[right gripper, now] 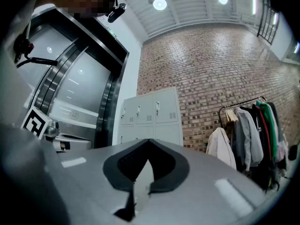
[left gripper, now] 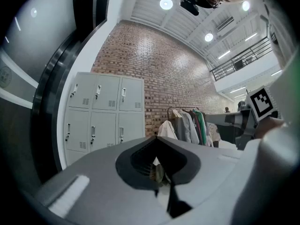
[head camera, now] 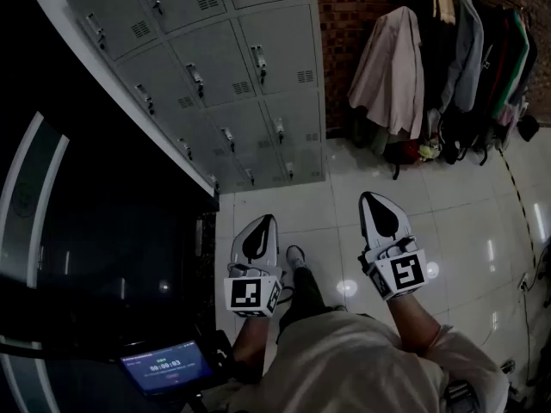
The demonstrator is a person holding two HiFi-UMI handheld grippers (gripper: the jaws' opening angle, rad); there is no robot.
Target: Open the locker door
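A grey bank of lockers (head camera: 215,67) stands against the brick wall, every door closed, each with a small handle. It also shows in the left gripper view (left gripper: 105,116) and the right gripper view (right gripper: 150,114), some way ahead. My left gripper (head camera: 261,224) hangs over the tiled floor, shut, with nothing between its jaws. My right gripper (head camera: 372,200) is level with it to the right, also shut and empty. Both point toward the lockers and stand well short of them. From each gripper's own camera, the left gripper (left gripper: 156,140) and the right gripper (right gripper: 149,142) show their jaws meeting.
A coat rack (head camera: 448,67) full of jackets stands along the brick wall right of the lockers. A tall dark machine (head camera: 103,256) with a small lit screen (head camera: 164,366) is at my left. White floor tiles (head camera: 465,231) stretch ahead. The person's shoe (head camera: 295,255) is below.
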